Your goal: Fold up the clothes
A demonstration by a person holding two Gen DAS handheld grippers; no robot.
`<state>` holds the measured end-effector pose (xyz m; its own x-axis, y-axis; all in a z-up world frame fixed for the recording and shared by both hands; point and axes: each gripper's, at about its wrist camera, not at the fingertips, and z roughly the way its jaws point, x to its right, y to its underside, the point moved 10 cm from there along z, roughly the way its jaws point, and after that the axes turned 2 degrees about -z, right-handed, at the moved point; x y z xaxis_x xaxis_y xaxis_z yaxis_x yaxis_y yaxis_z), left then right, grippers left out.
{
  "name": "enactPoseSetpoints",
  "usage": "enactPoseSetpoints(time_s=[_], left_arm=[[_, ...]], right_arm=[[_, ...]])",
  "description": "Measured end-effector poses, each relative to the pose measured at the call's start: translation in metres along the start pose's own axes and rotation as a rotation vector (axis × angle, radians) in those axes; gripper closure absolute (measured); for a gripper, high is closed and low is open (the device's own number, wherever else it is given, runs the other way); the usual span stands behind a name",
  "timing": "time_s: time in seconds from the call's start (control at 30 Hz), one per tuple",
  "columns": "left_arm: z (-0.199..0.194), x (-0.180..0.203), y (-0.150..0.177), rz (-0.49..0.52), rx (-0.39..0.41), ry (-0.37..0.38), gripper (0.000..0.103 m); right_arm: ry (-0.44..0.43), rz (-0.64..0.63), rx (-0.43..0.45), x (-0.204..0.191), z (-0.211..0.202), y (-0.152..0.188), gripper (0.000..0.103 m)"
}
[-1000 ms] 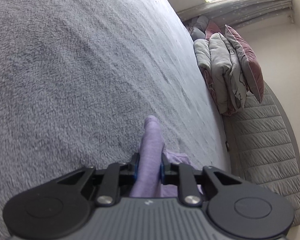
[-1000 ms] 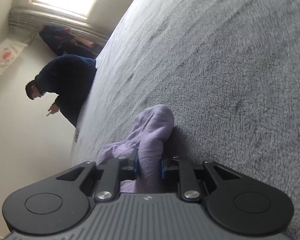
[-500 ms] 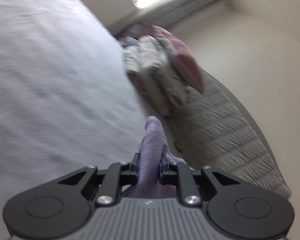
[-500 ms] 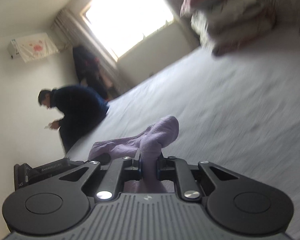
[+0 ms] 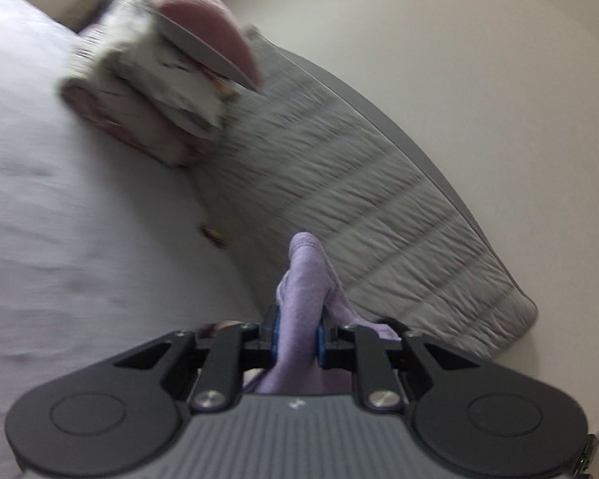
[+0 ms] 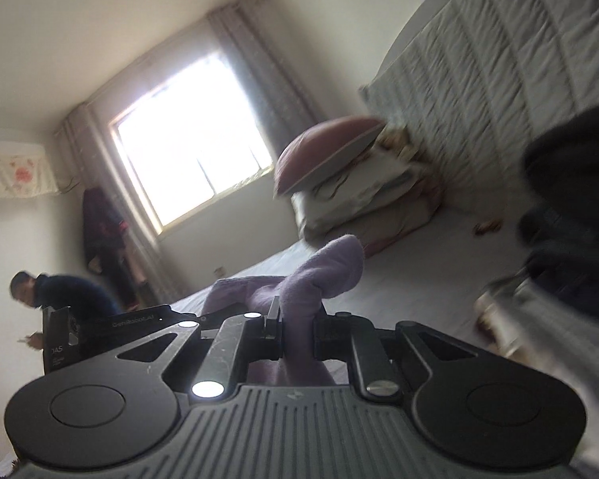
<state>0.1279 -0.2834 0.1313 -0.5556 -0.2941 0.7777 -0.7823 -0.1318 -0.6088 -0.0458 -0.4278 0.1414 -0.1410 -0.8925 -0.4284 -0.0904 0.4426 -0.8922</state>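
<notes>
While both tools sit above the grey bed (image 5: 60,207), the left gripper (image 5: 297,329) clenches a lilac garment (image 5: 303,279); its bunched fold juts forward along the fingers. The right gripper (image 6: 297,325) likewise grips the garment (image 6: 323,271), whose fold points ahead toward stacked pillows (image 6: 351,187).

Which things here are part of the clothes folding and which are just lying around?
In the job: soft lilac fleece garment, left claw, right claw.

Lying about: stacked pink and white pillows, grey quilted headboard, curtained window, dark-clothed bystander.
</notes>
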Motion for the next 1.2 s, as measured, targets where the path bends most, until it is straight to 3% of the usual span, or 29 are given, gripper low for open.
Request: enactPoseSetpoints(time_s=[0.27, 0.47, 0.67, 0.8, 0.93, 1.07, 1.2], left_arm=[[0.105, 0.131, 0.002, 0.147, -0.103, 0.109, 0.086], [0.162, 0.222, 0.011, 0.255, -0.165, 0.19, 0.086], [0.227, 0.282, 0.023, 0.344, -0.246, 0.175, 0.086], [0.269, 0.301, 0.044, 0.437, -0.303, 0.145, 0.085], [0.302, 0.297, 0.061, 0.497, -0.339, 0.116, 0.083], [0.329, 0.278, 0.064, 0.52, -0.299, 0.046, 0.079], [0.339, 0.247, 0.055, 0.468, -0.259, -0.065, 0.079]], right_arm=[[0.114, -0.055, 0.145, 0.064, -0.052, -0.09, 0.089], [0.178, -0.083, 0.263, 0.098, -0.083, -0.157, 0.089], [0.309, -0.135, 0.315, 0.145, -0.102, -0.183, 0.089], [0.389, -0.153, 0.336, 0.175, -0.11, -0.186, 0.089], [0.467, -0.145, 0.326, 0.208, -0.111, -0.182, 0.088], [0.579, -0.174, 0.307, 0.241, -0.105, -0.179, 0.086], [0.703, -0.249, 0.335, 0.254, -0.118, -0.176, 0.075]])
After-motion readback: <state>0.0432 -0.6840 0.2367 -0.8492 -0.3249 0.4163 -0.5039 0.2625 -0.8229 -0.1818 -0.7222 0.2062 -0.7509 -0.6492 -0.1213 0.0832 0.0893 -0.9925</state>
